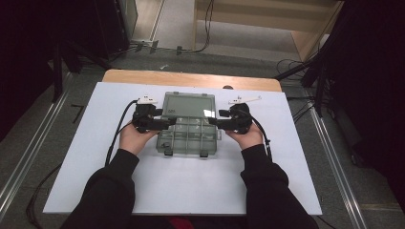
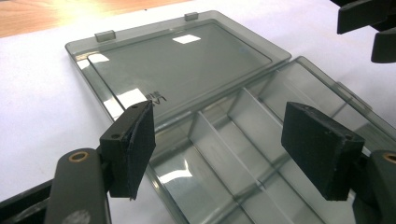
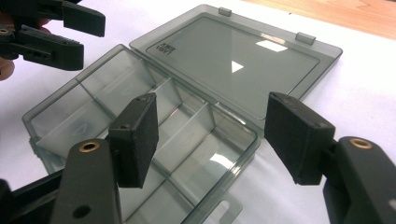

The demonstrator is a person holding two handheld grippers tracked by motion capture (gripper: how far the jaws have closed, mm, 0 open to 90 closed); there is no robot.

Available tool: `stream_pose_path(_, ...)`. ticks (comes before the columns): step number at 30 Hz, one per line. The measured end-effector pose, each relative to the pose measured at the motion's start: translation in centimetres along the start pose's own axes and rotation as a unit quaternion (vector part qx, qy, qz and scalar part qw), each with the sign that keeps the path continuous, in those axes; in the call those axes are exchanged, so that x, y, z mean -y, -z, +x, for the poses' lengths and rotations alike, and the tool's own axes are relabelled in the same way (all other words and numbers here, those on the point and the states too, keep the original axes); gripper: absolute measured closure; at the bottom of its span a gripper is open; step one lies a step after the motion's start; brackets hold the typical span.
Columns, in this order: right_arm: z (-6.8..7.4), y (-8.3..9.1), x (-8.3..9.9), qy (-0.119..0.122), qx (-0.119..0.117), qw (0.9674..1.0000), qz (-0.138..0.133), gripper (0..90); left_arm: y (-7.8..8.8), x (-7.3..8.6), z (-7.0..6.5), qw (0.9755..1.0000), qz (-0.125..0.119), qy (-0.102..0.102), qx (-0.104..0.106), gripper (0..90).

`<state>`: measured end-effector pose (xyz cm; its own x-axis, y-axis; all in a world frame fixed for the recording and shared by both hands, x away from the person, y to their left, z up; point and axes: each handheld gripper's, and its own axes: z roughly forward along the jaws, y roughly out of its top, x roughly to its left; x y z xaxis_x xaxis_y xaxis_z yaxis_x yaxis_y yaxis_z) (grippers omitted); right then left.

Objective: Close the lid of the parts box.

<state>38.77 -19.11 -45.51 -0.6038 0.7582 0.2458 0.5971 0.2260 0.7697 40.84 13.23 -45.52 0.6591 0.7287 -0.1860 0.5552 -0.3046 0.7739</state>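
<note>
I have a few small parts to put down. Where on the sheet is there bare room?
The white sheet is bare between the forearms, below the open organizer box, and along its left and right margins. Around the box, both claws crowd each side.

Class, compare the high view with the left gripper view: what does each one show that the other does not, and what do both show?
The high view alone takes in the person's hands, the left hand among them, black sleeves, the white table sheet's full outline, the floor and cables.

The left gripper view alone gives a close look at the left gripper with open jaws, its pads, and the box's dividers.

Both show the clear plastic compartment box, its lid lying open flat, and the right gripper.
</note>
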Motion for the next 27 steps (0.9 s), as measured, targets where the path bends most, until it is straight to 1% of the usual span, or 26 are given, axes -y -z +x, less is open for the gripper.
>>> stream_pose_path(3, -0.2, -0.1, -0.3, -0.001, 0.005, 1.0, -0.003, 34.0, -0.3, -0.3, 0.3, 1.0, -0.002, 0.003, -0.004, 26.3)
stream_pose_path(5, -0.5, -0.2, -0.4, -0.003, 0.008, 0.9999, -0.006, 34.0, -0.6, -0.5, 0.5, 0.9999, -0.003, 0.003, -0.013, 26.3)
stream_pose_path(9, -1.0, -0.7, -0.7, -0.01, 0.013, 0.9998, -0.005, 34.1, -0.9, -0.9, 0.9, 0.9998, -0.004, 0.007, -0.018, 26.4)
stream_pose_path(13, -1.4, -1.3, -1.0, -0.016, 0.019, 0.9997, 0.0, 34.1, -1.4, -1.3, 1.4, 0.9996, -0.004, 0.013, -0.023, 26.4)
stream_pose_path(16, -1.6, -1.8, -1.1, -0.021, 0.025, 0.9995, 0.002, 34.1, -1.6, -1.6, 1.7, 0.9996, -0.009, 0.015, -0.024, 26.5)
stream_pose_path(18, -1.7, -2.1, -1.1, -0.023, 0.029, 0.9993, 0.006, 34.1, -1.9, -1.7, 1.8, 0.9995, -0.005, 0.011, -0.028, 26.5)
stream_pose_path(23, -2.1, -2.6, -1.3, -0.031, 0.038, 0.9988, 0.01, 34.1, -2.3, -2.0, 2.2, 0.9991, -0.005, 0.011, -0.041, 26.5)
stream_pose_path(26, -2.2, -3.0, -1.6, -0.033, 0.045, 0.9984, 0.012, 34.1, -2.5, -2.2, 2.5, 0.999, -0.008, 0.017, -0.041, 26.6)
stream_pose_path(27, -2.2, -3.1, -1.8, -0.033, 0.049, 0.9982, 0.012, 34.1, -2.6, -2.2, 2.6, 0.9989, -0.007, 0.016, -0.044, 26.6)
